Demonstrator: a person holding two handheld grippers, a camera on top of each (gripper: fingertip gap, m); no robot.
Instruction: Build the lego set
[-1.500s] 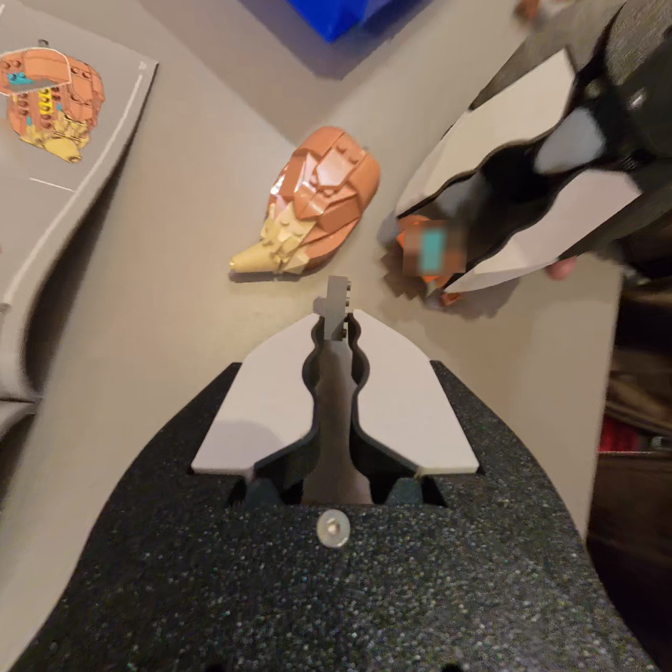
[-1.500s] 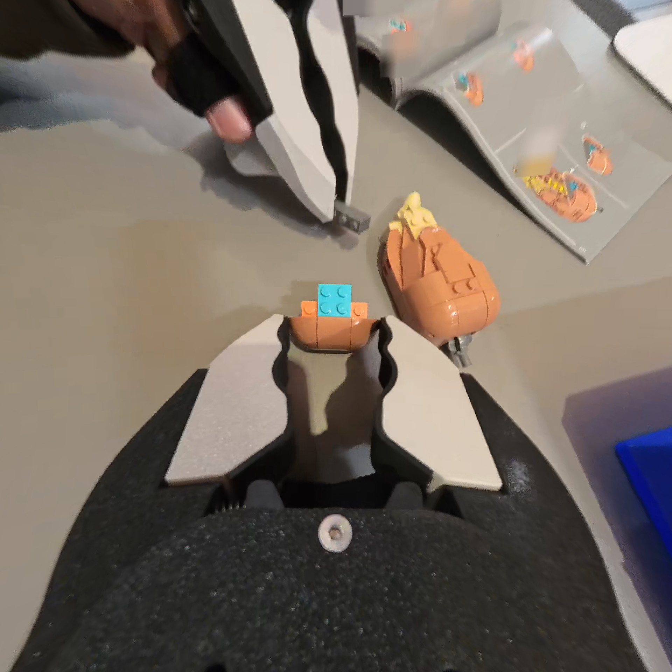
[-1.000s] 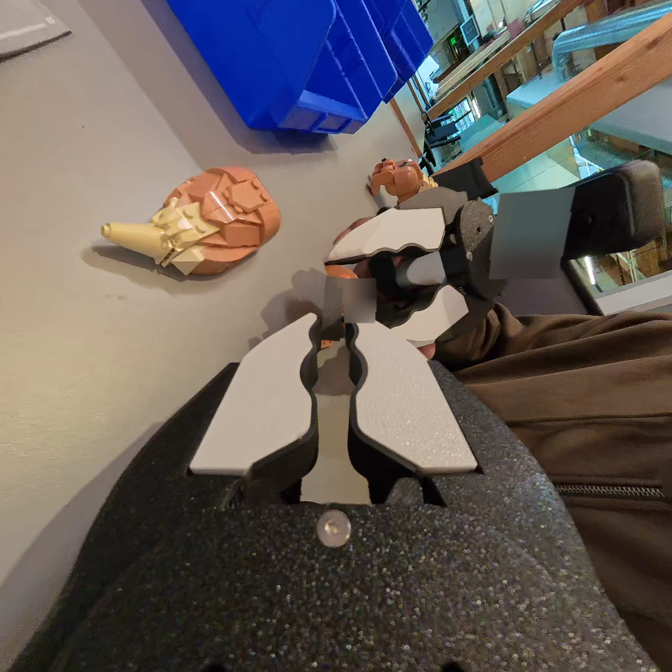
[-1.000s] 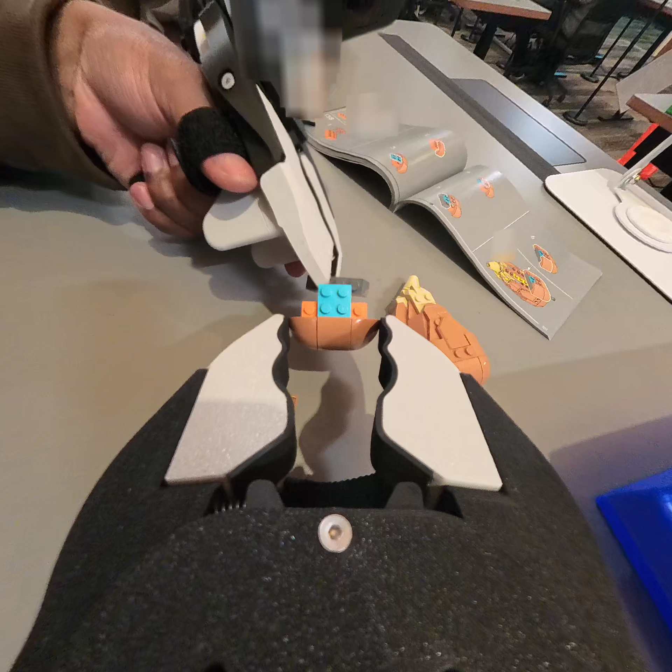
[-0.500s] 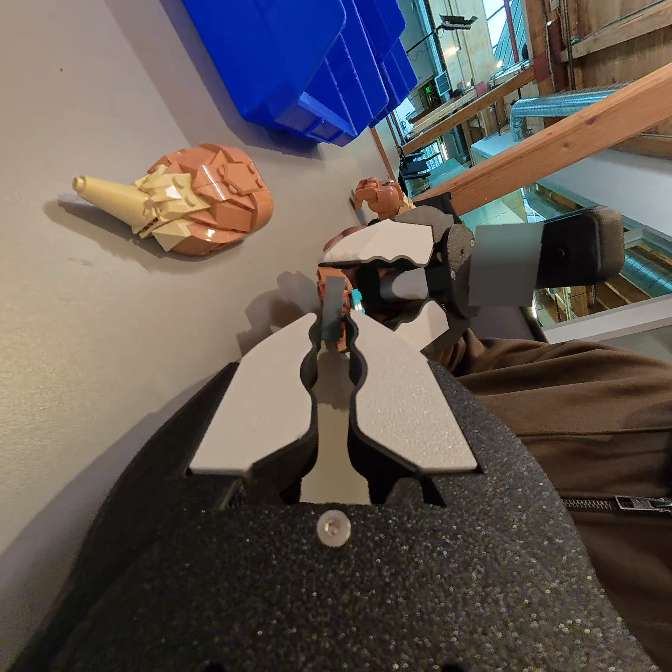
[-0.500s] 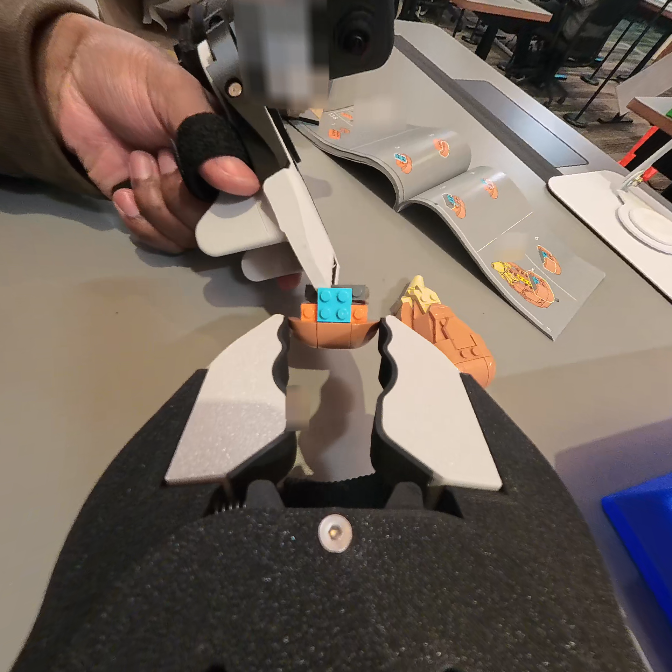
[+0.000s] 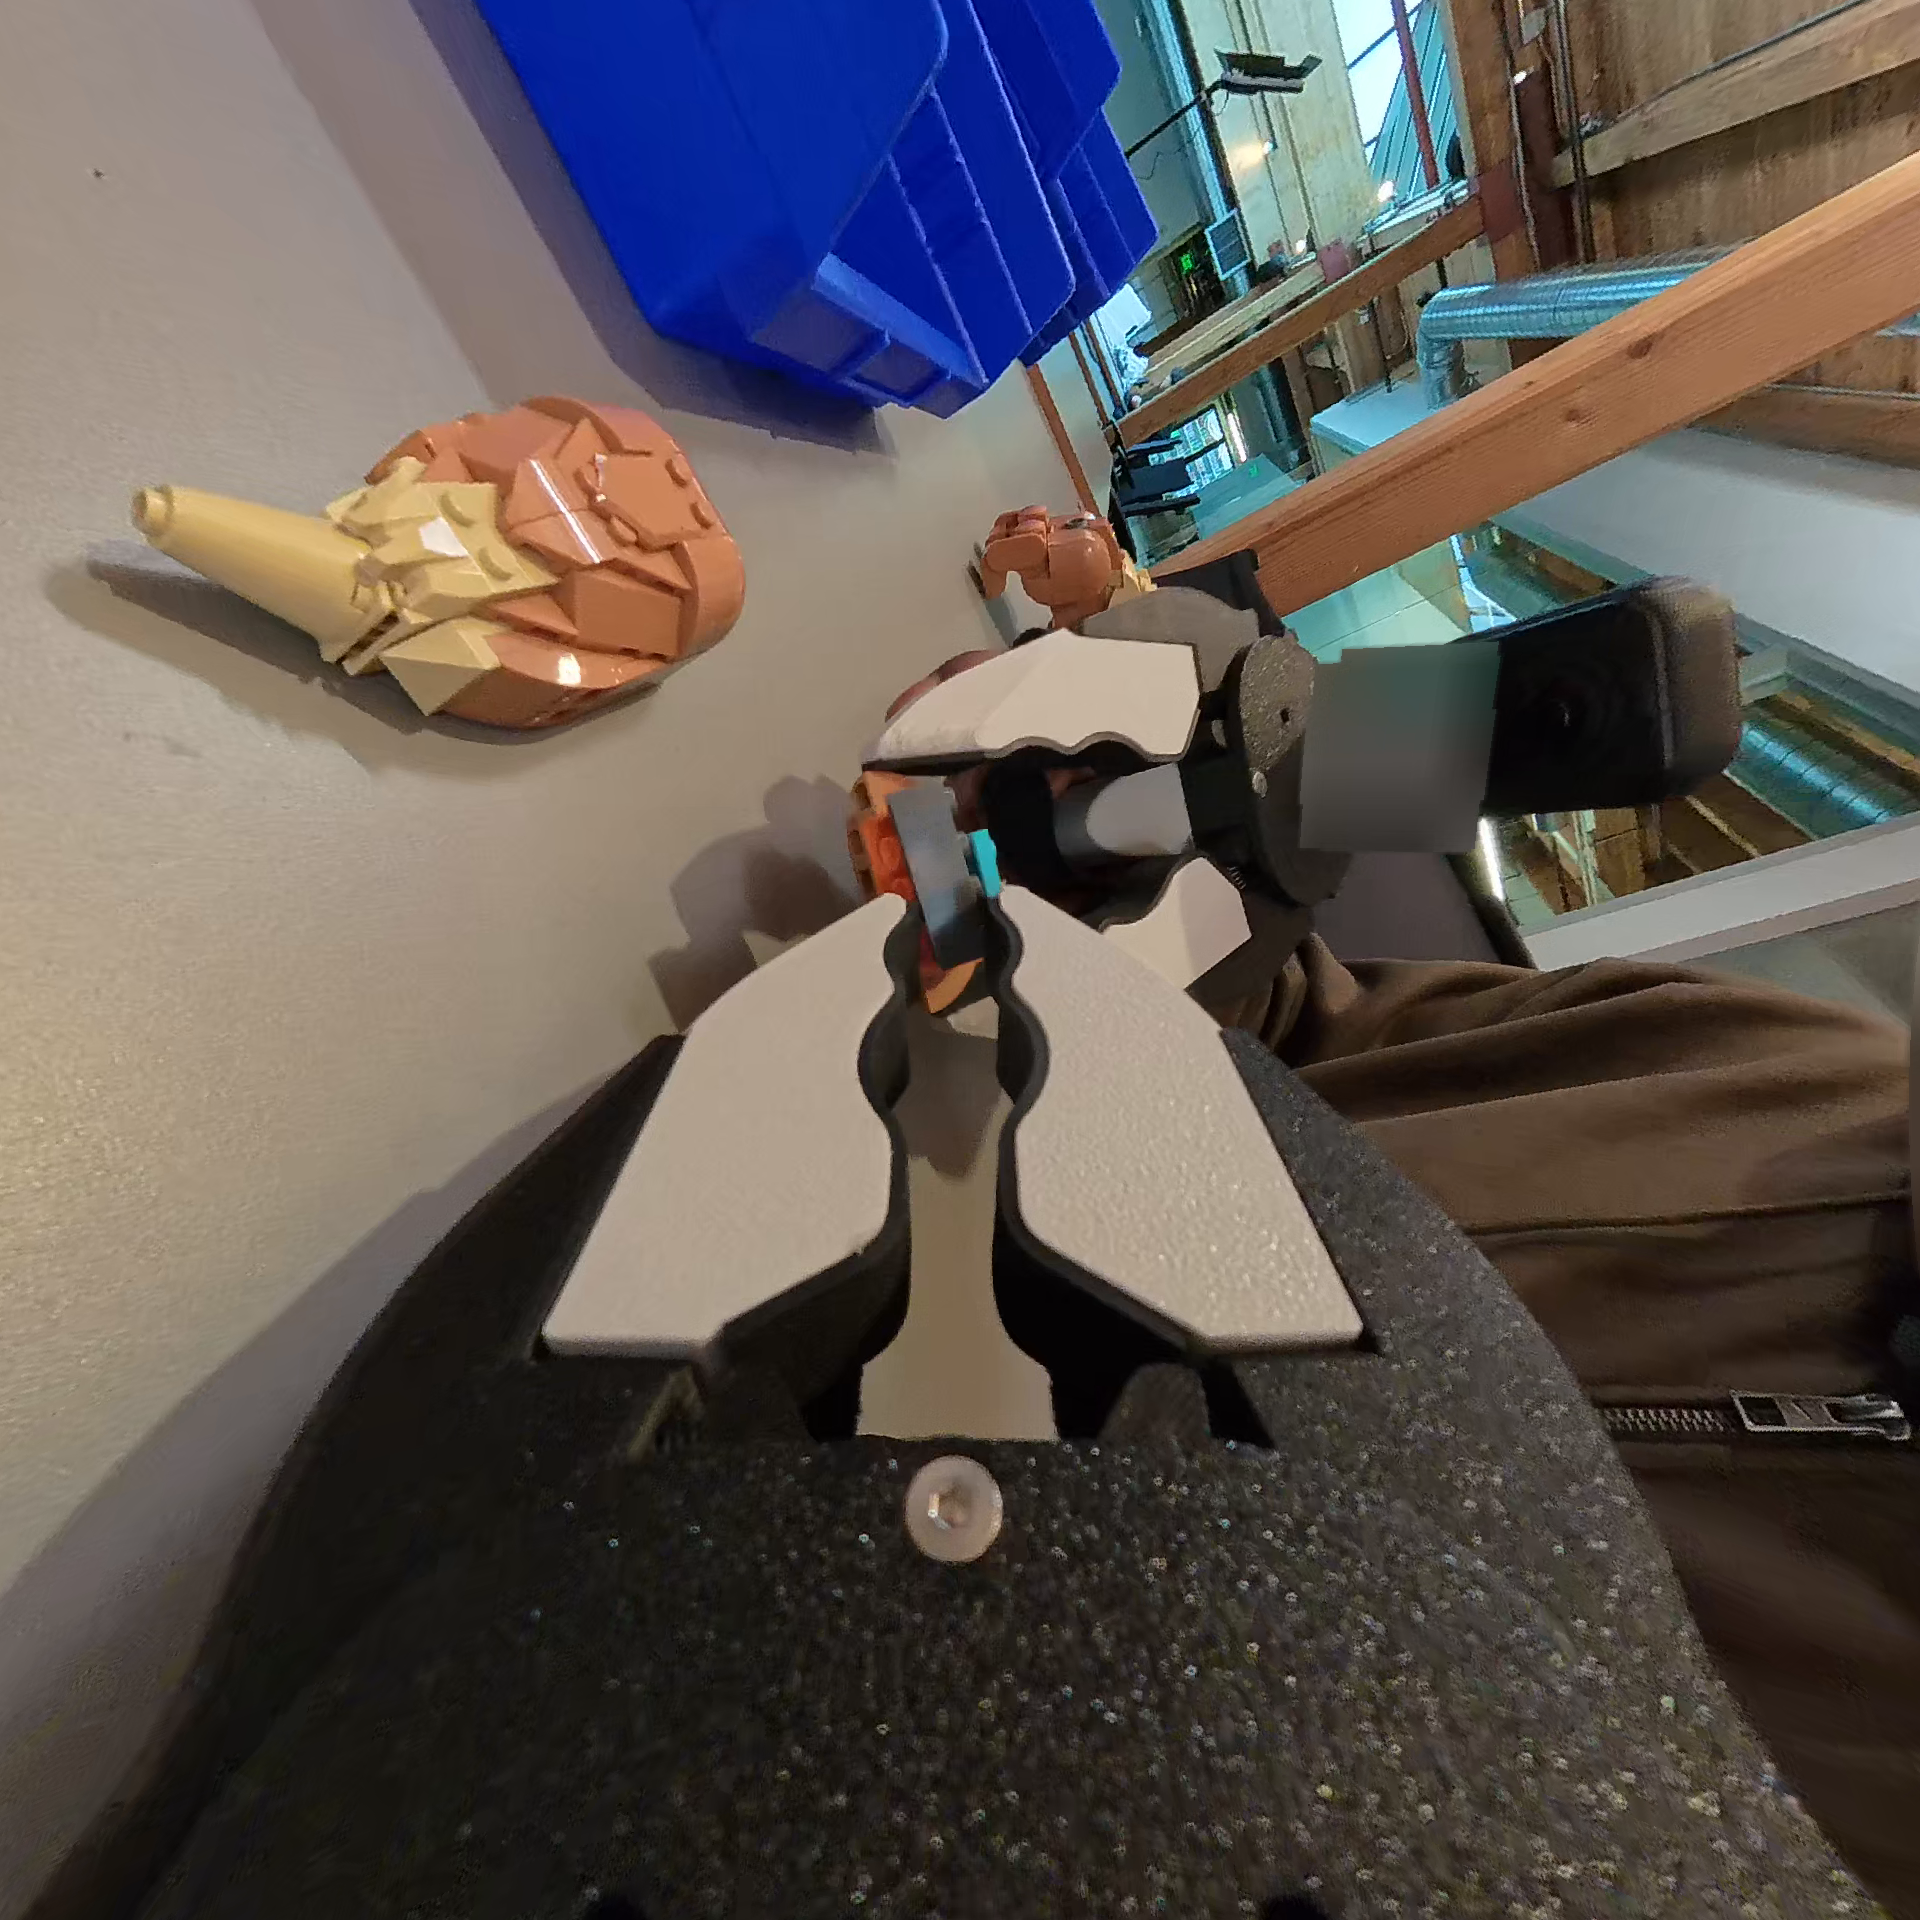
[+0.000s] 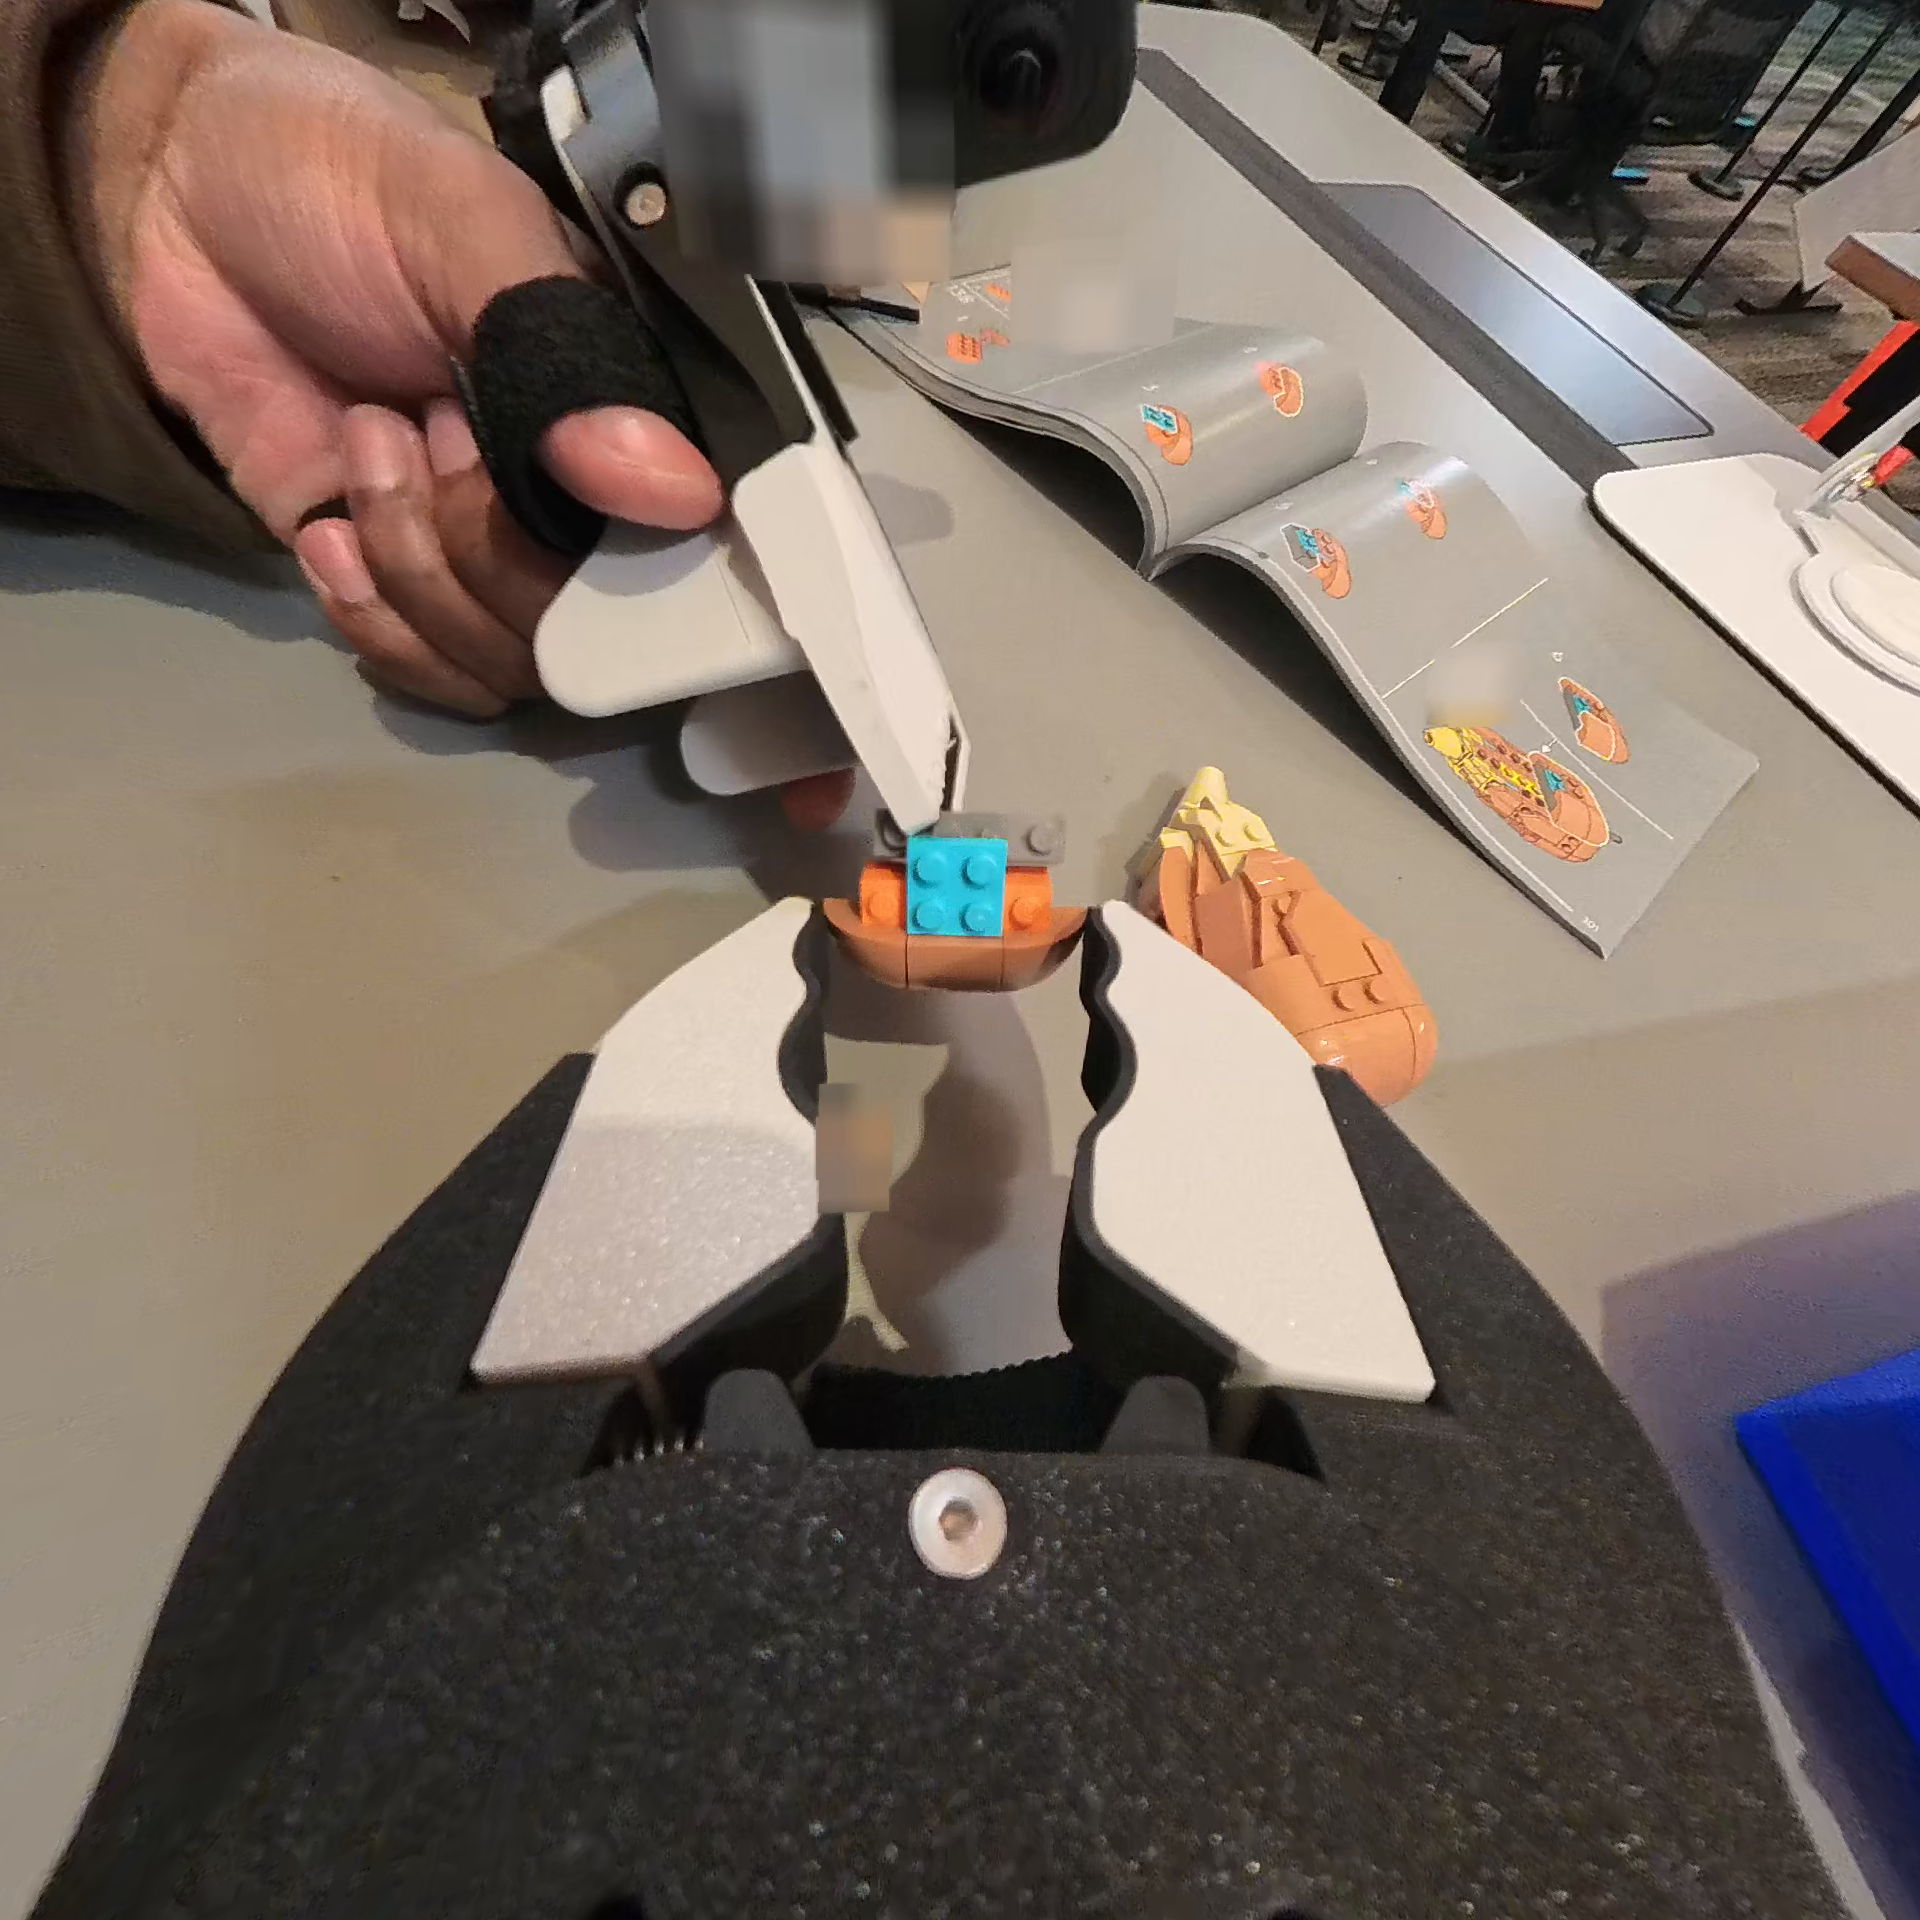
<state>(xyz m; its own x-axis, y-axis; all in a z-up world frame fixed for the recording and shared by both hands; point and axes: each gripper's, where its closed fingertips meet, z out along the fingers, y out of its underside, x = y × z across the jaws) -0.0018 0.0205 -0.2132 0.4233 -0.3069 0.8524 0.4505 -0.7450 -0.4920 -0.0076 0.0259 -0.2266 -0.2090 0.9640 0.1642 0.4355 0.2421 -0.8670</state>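
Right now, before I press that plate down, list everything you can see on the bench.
Small sub-assembly: 1, orange-brown with a turquoise plate on top, held in the right tool.
Grey plate: 1, dark grey, in the left tool, against the sub-assembly's far edge.
Large built section: 1, orange-brown with tan tip, on the table right of the sub-assembly.
Small brown build: 1, farther back near the bins.
Instruction booklet: 1, grey, open, far right.
Bins: several, blue, stacked.
White pad: 1, far right edge.
Left tool: shut on the plate.
Right tool: shut on the sub-assembly.
Hand: 1, gripping the left tool.
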